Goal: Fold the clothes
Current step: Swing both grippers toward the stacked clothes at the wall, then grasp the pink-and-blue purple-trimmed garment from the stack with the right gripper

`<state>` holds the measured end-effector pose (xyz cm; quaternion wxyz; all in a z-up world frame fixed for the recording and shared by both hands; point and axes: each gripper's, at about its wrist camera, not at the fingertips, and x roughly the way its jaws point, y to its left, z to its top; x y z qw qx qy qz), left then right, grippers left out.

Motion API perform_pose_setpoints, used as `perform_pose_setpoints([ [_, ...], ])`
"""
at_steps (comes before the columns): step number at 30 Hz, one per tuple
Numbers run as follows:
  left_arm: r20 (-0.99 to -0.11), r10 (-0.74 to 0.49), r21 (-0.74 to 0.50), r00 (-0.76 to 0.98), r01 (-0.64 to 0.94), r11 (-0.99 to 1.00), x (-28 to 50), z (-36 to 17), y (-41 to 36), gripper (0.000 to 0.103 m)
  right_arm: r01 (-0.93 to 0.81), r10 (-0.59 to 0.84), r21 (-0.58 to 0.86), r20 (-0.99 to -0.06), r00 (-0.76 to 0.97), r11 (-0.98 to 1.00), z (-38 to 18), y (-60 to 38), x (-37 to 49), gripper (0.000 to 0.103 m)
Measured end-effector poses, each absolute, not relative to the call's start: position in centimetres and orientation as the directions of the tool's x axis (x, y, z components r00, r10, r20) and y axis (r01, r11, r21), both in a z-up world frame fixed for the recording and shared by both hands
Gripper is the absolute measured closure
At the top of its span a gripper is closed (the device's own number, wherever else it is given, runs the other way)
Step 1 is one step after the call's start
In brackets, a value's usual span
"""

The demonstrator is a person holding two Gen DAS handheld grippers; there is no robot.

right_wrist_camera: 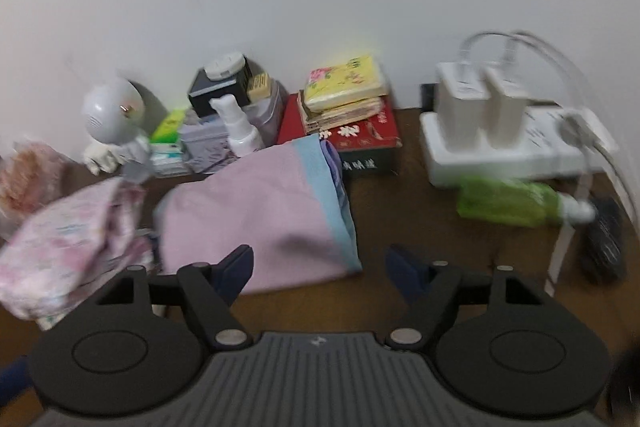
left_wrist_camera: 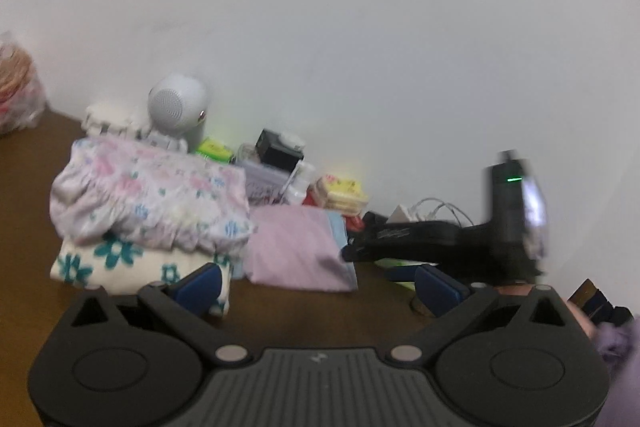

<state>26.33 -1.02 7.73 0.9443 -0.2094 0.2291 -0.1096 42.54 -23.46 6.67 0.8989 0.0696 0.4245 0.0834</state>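
both grippers gape empty: right gripper (right_wrist_camera: 320,267) hangs nearest the folded pink cloth (right_wrist_camera: 256,211), which lies just ahead-left, long axis running away; left gripper (left_wrist_camera: 316,283) faces it too.

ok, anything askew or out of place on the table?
Folded pink garment lies tidy. The floral garment sits slumped, edges overhanging, on the flower-print fold. A green packet lies loose before the power strip. No spills. Both claws, left and right, are open and empty.
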Motion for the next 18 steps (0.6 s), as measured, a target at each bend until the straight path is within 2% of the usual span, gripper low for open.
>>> perform_pose_setpoints([
  [1,-0.381,-0.297,-0.434,0.875,0.115,0.894,26.5,7.6,-0.9,0.001,-0.1,0.203,0.181,-0.755,0.624,0.978,5.8,-23.0,43.5,0.044],
  [2,-0.378,-0.294,-0.428,0.878,0.116,0.896,26.7,7.5,-0.8,0.001,-0.098,0.206,0.185,-0.759,0.618,0.978,5.3,-22.9,44.1,0.062],
  [5,-0.367,-0.297,-0.441,0.881,0.116,0.89,26.4,7.4,-0.4,0.001,-0.095,0.182,0.156,-0.771,0.61,0.983,4.1,-22.4,44.8,0.085],
  [6,-0.367,-0.3,-0.448,0.881,0.115,0.886,26.2,7.4,-0.3,0.001,-0.102,0.163,0.127,-0.775,0.61,0.987,3.8,-22.2,44.7,0.09],
  [7,-0.371,-0.305,-0.448,0.877,0.119,0.886,25.8,7.3,-0.4,0.001,-0.109,0.145,0.099,-0.778,0.611,0.989,3.4,-22.1,44.6,0.101],
  [9,-0.377,-0.315,-0.443,0.871,0.129,0.887,24.7,7.5,-0.5,0.001,-0.112,0.117,0.061,-0.79,0.602,0.992,3.0,-22.6,42.9,0.103],
  [13,-0.352,-0.35,-0.437,0.868,0.178,0.882,20.6,8.3,-1.3,0.0,-0.114,0.156,0.11,-0.804,0.575,0.987,2.9,-24.5,37.8,0.103],
  [16,-0.35,-0.352,-0.402,0.868,0.2,0.894,17.9,8.9,-1.9,0.0,-0.12,0.212,0.175,-0.767,0.605,0.977,4.1,-25.9,34.8,0.102],
  [18,-0.354,-0.33,-0.377,0.875,0.189,0.907,16.4,9.3,-2.0,0.0,-0.099,0.249,0.246,-0.707,0.662,0.964,5.2,-27.4,34.2,0.078],
])
